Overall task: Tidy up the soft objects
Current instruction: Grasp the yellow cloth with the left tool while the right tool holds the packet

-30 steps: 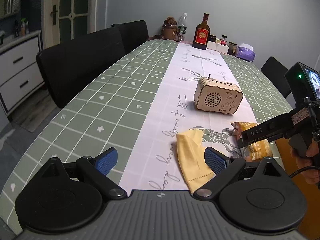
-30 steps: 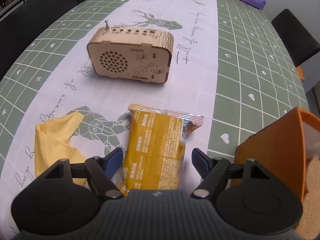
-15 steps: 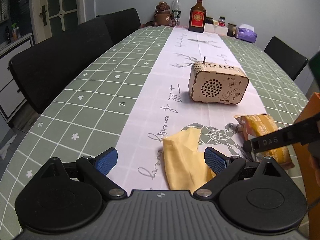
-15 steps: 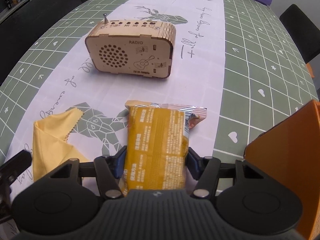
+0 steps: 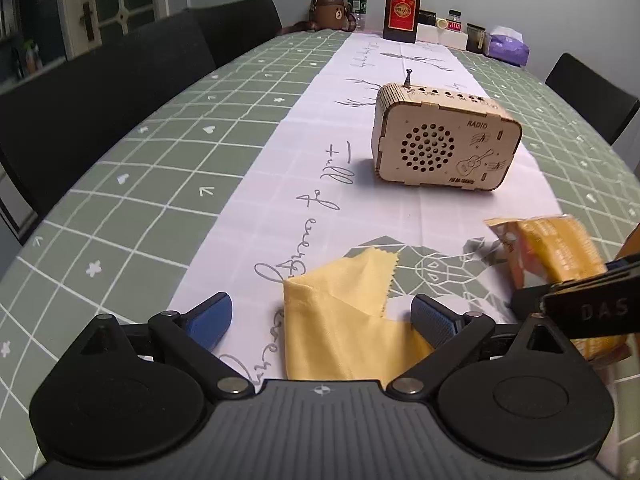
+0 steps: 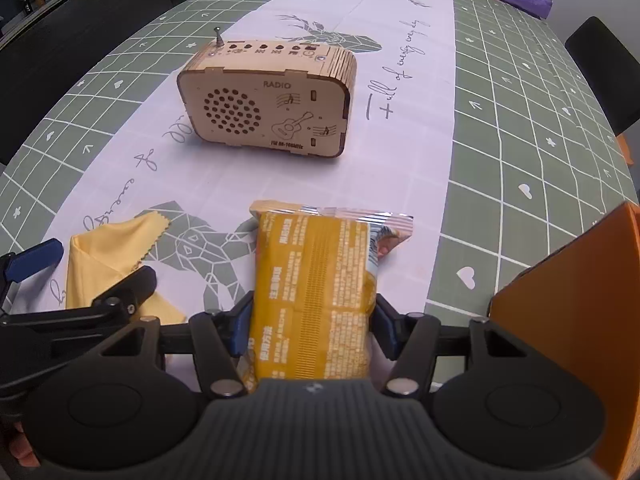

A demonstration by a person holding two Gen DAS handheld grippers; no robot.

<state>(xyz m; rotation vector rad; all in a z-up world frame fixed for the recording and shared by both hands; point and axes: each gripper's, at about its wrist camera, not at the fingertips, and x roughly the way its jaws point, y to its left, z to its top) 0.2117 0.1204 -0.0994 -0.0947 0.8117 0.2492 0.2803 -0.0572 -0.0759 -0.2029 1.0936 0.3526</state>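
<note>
A folded yellow cloth (image 5: pixel 344 320) lies on the white table runner, its near part between the blue pads of my open left gripper (image 5: pixel 322 316); it also shows in the right wrist view (image 6: pixel 104 268). My right gripper (image 6: pixel 310 320) is shut on a yellow snack packet (image 6: pixel 316 276), which sticks out forward over the runner. The packet shows at the right in the left wrist view (image 5: pixel 560 252), with the right gripper's black finger (image 5: pixel 580 304) across it. The left gripper's fingers (image 6: pixel 36 260) show at the left in the right wrist view.
A wooden radio (image 5: pixel 444 144) stands on the runner beyond the cloth and shows in the right wrist view too (image 6: pixel 268 100). An orange bin (image 6: pixel 568 320) stands at the right. Bottles and boxes (image 5: pixel 402 4) line the far end. Black chairs (image 5: pixel 100 100) flank the table.
My right gripper has closed on the snack packet, which was between open fingers before. My left gripper has come forward and lower over the yellow cloth, still open.
</note>
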